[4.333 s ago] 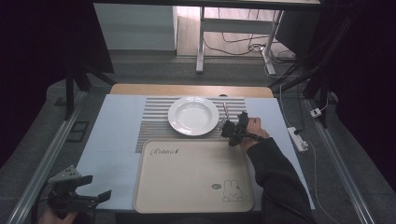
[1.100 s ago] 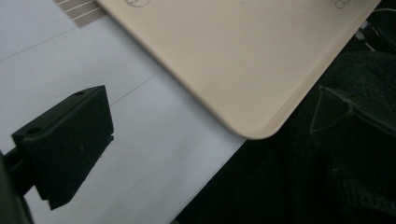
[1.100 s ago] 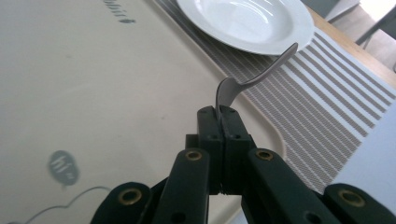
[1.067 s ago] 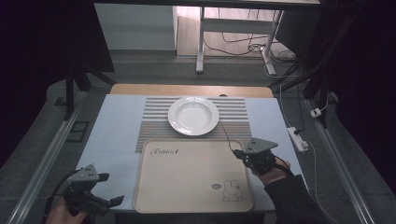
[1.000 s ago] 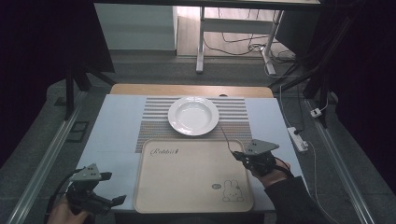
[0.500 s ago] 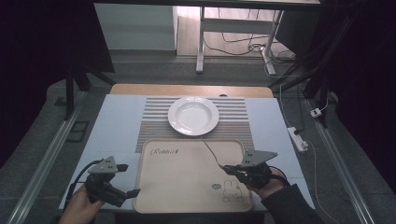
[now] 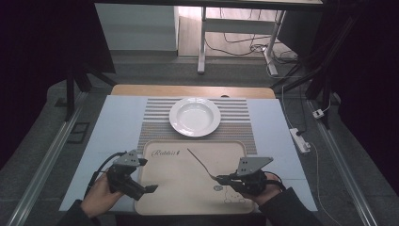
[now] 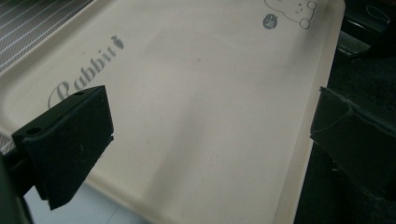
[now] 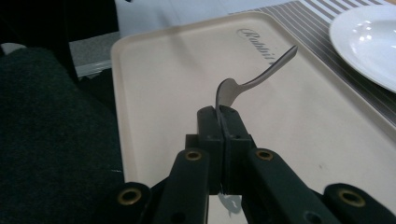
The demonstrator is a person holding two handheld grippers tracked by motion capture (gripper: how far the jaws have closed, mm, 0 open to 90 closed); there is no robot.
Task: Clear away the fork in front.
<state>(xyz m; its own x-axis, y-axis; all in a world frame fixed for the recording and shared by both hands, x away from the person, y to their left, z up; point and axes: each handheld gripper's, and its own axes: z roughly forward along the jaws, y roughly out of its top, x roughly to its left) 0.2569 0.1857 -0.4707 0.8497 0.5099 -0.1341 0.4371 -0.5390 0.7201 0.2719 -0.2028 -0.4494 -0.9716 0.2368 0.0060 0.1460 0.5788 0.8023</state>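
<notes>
A: Start at the right tool [image 9: 223,112]. Its jaws are pressed flat together on the bowl end of a spoon [image 9: 252,81], and the handle sticks out ahead and upward, over the tray [image 9: 154,84].

B: So the spoon is in the air, not lying down?

A: That's how I read it. In the high view the spoon [image 7: 202,162] hangs over the middle of the tray [image 7: 160,197], handle pointing toward the white plate [image 7: 195,116], and only the bowl end is pinched. It's a thin grip on a curved, slick surface, so I'd expect it to pivot easily.

B: How would you set it down well, then?

A: Lower slowly with the wrist level, let the handle tip meet the tray first, then lay the rest flat before easing the jaws apart. Releasing from a height would probably make it bounce or skid on that smooth surface.

B: And the left tool [image 7: 134,181]?

A: Spread wide, nothing between its jaws. It hovers at the tray's near left corner; its own camera shows one jaw over the tray [image 8: 196,107] and the other off its edge.

B: Useful there?

A: It could steady the tray rim if the tray slides on the blue bench [image 7: 113,127]. Otherwise keep it clear of the spoon's path.
</notes>
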